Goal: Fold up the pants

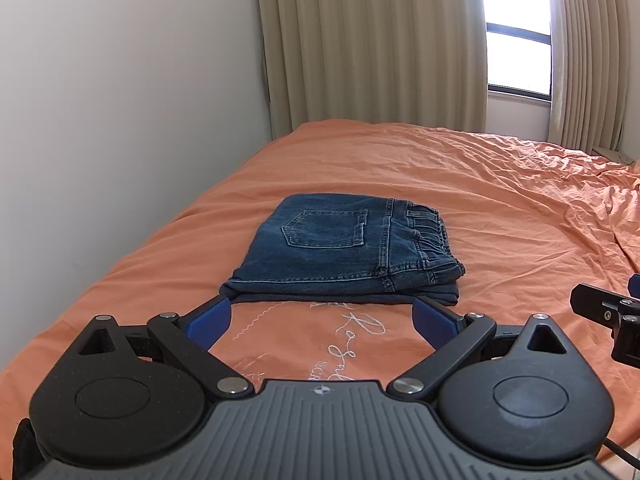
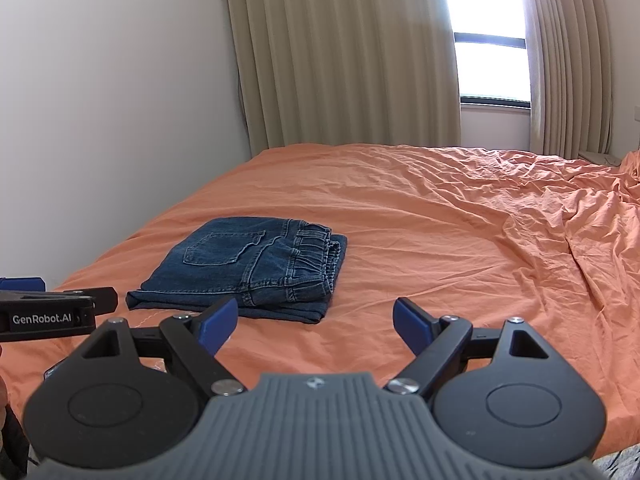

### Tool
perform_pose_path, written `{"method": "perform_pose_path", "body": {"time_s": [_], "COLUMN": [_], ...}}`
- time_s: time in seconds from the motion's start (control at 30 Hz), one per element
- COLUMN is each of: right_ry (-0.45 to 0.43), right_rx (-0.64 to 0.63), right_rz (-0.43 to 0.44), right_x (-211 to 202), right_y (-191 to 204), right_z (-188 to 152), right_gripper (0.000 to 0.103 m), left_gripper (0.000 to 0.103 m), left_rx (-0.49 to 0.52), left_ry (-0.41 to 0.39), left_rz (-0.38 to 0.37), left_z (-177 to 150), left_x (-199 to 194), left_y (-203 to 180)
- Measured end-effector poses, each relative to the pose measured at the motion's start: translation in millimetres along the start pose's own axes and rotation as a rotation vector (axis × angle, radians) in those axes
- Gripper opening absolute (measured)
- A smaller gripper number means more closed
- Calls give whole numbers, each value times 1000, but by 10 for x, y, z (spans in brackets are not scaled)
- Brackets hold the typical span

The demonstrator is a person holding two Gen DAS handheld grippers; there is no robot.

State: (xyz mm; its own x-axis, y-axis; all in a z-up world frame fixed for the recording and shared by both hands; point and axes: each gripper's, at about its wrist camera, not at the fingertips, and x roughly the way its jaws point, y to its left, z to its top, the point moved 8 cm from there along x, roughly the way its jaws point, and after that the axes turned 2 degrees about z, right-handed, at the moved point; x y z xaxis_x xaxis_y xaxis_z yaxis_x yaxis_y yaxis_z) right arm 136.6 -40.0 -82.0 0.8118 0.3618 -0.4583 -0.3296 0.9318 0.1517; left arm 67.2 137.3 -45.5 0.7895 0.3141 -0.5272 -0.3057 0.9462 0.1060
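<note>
Blue denim pants (image 1: 344, 252) lie folded into a compact rectangle on the orange bedsheet (image 1: 460, 184), back pocket up and elastic waistband at the right side. My left gripper (image 1: 322, 314) hovers open just in front of their near edge, with nothing between its blue pads. In the right wrist view the same pants (image 2: 244, 268) lie ahead to the left. My right gripper (image 2: 316, 320) is open and empty, a little to the right of the pants and short of them. The left gripper's body (image 2: 52, 312) shows at that view's left edge.
A white wall (image 1: 120, 100) runs along the bed's left side. Beige curtains (image 1: 372, 40) and a bright window (image 1: 516, 28) stand behind the bed. The sheet is wrinkled toward the right (image 2: 560, 220). White embroidered lettering (image 1: 352, 336) marks the sheet near me.
</note>
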Motion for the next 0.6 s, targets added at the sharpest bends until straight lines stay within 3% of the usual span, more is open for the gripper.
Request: {"method": "perform_pose_path", "body": {"time_s": [0.6], "right_ry": [-8], "right_rx": [5], "right_rz": [1], "right_x": [-15], "right_y": [13], "right_z": [-5], "right_gripper": [81], "left_gripper": [103], "left_rx": [-5], "left_ry": [-7], "left_rz": [-8], "left_z": [32], "left_x": [-50], "left_y": [-54]}}
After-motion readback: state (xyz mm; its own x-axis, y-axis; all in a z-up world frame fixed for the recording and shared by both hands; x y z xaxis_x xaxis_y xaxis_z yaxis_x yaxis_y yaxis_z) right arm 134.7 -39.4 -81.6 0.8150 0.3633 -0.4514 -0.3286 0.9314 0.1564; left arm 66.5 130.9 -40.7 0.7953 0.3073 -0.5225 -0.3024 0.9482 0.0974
